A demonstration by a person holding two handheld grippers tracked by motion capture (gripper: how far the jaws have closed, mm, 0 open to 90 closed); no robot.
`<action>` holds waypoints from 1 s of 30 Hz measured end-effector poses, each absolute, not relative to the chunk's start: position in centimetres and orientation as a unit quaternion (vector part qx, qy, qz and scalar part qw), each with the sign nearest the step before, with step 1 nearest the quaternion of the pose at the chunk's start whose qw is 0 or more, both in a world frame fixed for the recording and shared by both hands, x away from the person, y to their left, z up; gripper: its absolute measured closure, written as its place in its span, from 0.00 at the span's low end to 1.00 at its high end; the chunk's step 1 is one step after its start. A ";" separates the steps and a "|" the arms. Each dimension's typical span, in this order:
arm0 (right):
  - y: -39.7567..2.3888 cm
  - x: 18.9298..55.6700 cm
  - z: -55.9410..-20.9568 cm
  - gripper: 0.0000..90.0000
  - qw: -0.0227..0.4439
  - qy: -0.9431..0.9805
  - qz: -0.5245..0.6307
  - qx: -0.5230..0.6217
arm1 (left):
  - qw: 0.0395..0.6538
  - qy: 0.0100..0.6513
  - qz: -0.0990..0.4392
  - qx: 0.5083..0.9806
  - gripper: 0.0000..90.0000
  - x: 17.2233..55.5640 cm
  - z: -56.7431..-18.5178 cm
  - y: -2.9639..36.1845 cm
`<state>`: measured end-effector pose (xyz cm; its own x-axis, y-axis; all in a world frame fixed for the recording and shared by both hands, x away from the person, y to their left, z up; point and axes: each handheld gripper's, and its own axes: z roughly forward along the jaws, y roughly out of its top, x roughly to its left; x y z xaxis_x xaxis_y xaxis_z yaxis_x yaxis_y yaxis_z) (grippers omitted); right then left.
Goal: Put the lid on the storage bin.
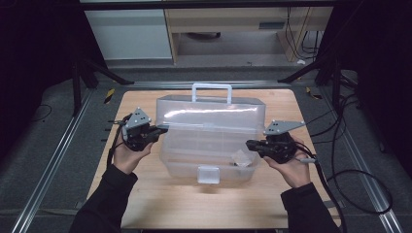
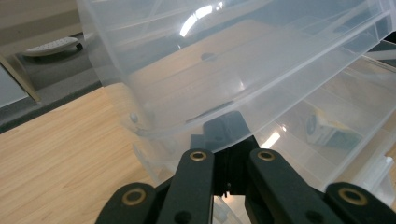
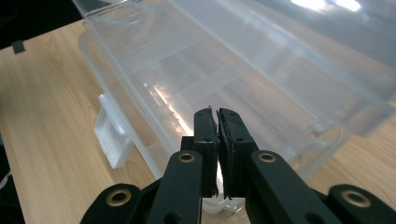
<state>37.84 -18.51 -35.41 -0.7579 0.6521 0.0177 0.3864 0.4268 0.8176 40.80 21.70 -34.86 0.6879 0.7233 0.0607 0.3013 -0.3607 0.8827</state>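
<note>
On the wooden table [image 1: 145, 194] sat a clear plastic box [image 1: 209, 155] with its lid [image 1: 211, 116] propped partway up, white handle [image 1: 212, 92] sticking out at the back and a white latch [image 1: 209, 174] hanging off the front wall. Pretty much dead centre of the tabletop, between both hands.

Left gripper [image 1: 158, 130] was at the box's left end, up at the level of the lid edge. From the left gripper view its jaws were squeezed together right under the lid's rim, tips tucked behind the plastic, so I honestly couldn't tell whether they pinched the rim or just sat against it.

Right gripper [image 1: 250, 143] was at the box's right end, near the front corner. From the right gripper view the jaws were pressed together with nothing between them, pointing over the box wall and not touching it as far as I could see. Something small and pale [image 1: 239, 158] lay inside the box near that corner, too blurry to make out.
</note>
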 end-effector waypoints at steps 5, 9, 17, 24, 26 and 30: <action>-19.4 37.8 -35.5 0.98 0.165 0.817 0.438 0.337 | 0.459 0.322 0.226 0.796 0.99 40.6 -35.1 21.7; -19.8 37.8 -35.4 0.99 0.174 0.810 0.441 0.347 | 0.457 0.322 0.225 0.798 0.99 40.4 -35.3 21.7; -20.0 37.9 -35.3 0.99 0.182 0.806 0.441 0.349 | 0.454 0.318 0.226 0.801 0.99 40.2 -35.6 21.6; -19.9 37.8 -35.4 1.00 0.185 0.810 0.433 0.348 | 0.446 0.316 0.224 0.807 0.98 39.9 -36.0 21.6; -19.9 37.8 -35.4 1.00 0.185 0.810 0.437 0.345 | 0.443 0.316 0.225 0.808 0.97 39.7 -36.1 21.7; -19.9 37.8 -35.4 1.00 0.180 0.809 0.442 0.344 | 0.443 0.322 0.228 0.805 0.97 39.4 -36.3 22.3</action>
